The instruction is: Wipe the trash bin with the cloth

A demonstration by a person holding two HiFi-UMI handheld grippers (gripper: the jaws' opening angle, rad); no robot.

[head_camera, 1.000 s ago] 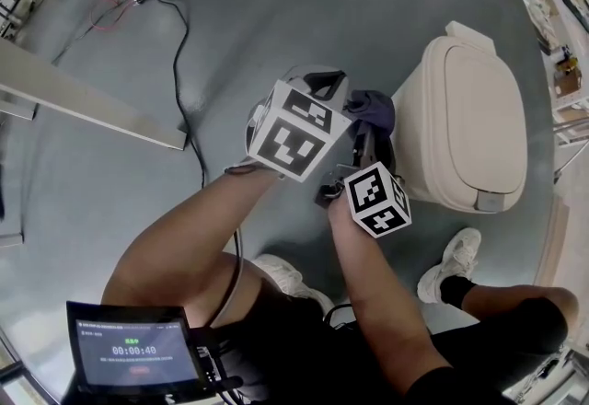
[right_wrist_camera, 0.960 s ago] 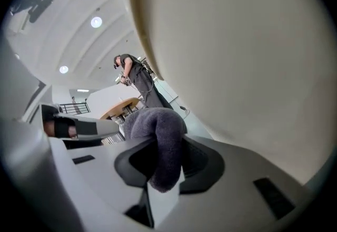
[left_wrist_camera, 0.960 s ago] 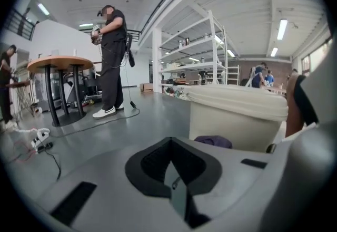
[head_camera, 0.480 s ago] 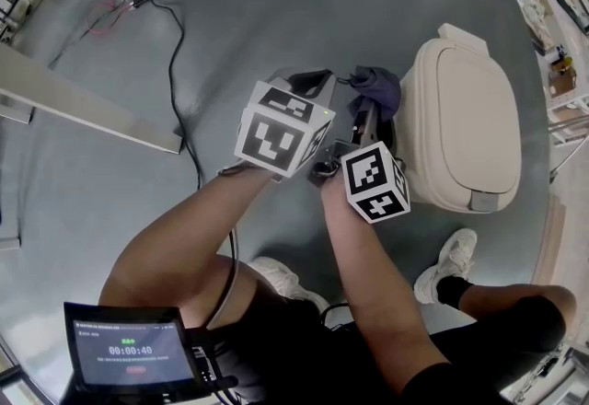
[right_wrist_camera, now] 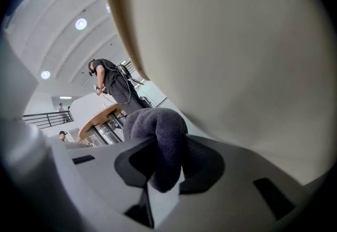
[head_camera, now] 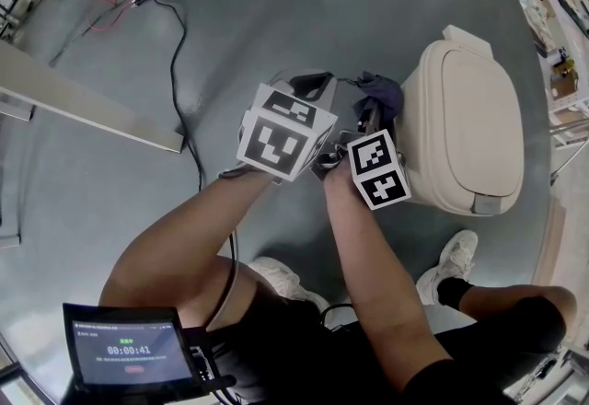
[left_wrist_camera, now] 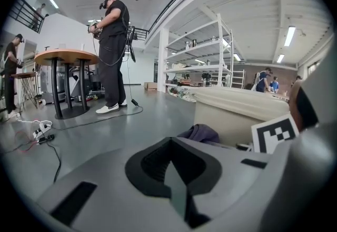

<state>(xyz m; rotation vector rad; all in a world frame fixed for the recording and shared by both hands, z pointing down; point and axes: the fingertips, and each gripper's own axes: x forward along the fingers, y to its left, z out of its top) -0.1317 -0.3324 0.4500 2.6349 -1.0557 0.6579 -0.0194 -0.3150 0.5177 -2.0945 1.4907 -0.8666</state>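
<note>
We've got the cloth [right_wrist_camera: 158,133] pinched in the right tool [right_wrist_camera: 164,175], just beside the bin [head_camera: 469,118] wall, bin on the floor [head_camera: 276,7]; left tool [left_wrist_camera: 176,175] closed, empty. Risk: friction pulls cloth out, or shoves bin.

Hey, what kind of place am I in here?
Probably a big indoor lab or warehouse hall: tall white metal shelving racks, black cables across the smooth grey floor, a round wooden standing table.

Fuzzy dark cloth [right_wrist_camera: 158,141], smooth matt beige plastic trash bin [head_camera: 469,132], glossy grey floor [head_camera: 276,17]
</note>
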